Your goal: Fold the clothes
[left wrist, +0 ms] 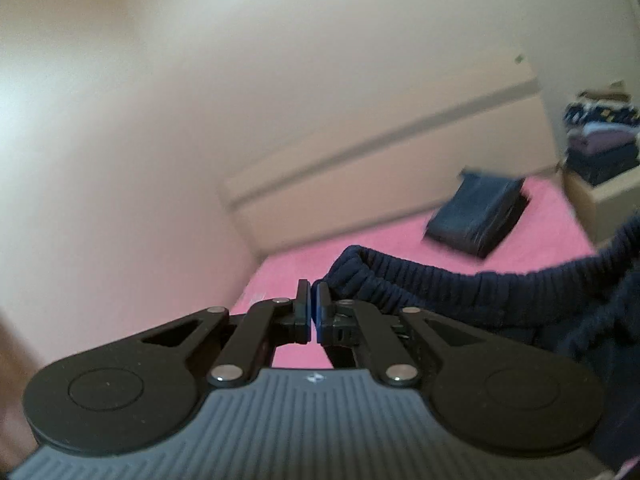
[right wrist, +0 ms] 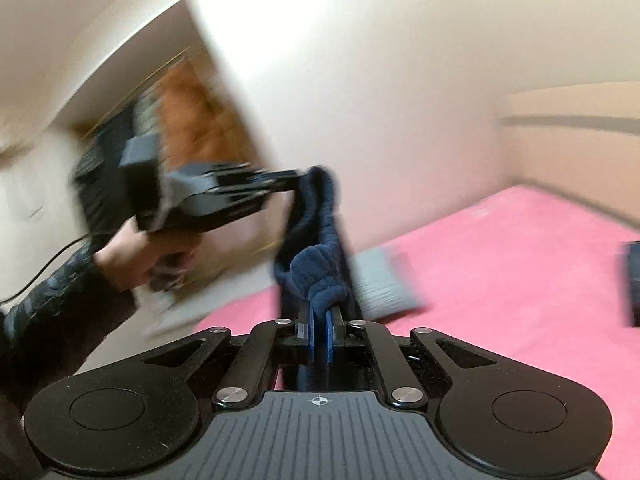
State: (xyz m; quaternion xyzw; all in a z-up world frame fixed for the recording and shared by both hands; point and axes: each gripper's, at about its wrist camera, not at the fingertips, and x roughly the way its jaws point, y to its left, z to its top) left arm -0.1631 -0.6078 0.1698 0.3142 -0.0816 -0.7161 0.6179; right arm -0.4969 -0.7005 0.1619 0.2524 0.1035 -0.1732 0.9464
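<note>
A navy blue garment with a ribbed elastic waistband (left wrist: pixel 460 284) hangs in the air above a pink bed (left wrist: pixel 380 244). My left gripper (left wrist: pixel 313 304) is shut and the waistband's end sits right at its fingertips. In the right wrist view the left gripper (right wrist: pixel 298 178) pinches the upper end of the same waistband (right wrist: pixel 320 216). My right gripper (right wrist: pixel 319 320) is shut on the other end of the waistband, bunched between its blue pads. The rest of the garment hangs below, mostly hidden.
A folded dark garment (left wrist: pixel 480 216) lies on the pink bed near the headboard (left wrist: pixel 380 152). A stack of folded clothes (left wrist: pixel 600 136) sits on a bedside unit at right. A grey folded item (right wrist: pixel 380 284) lies on the bed (right wrist: pixel 500 264).
</note>
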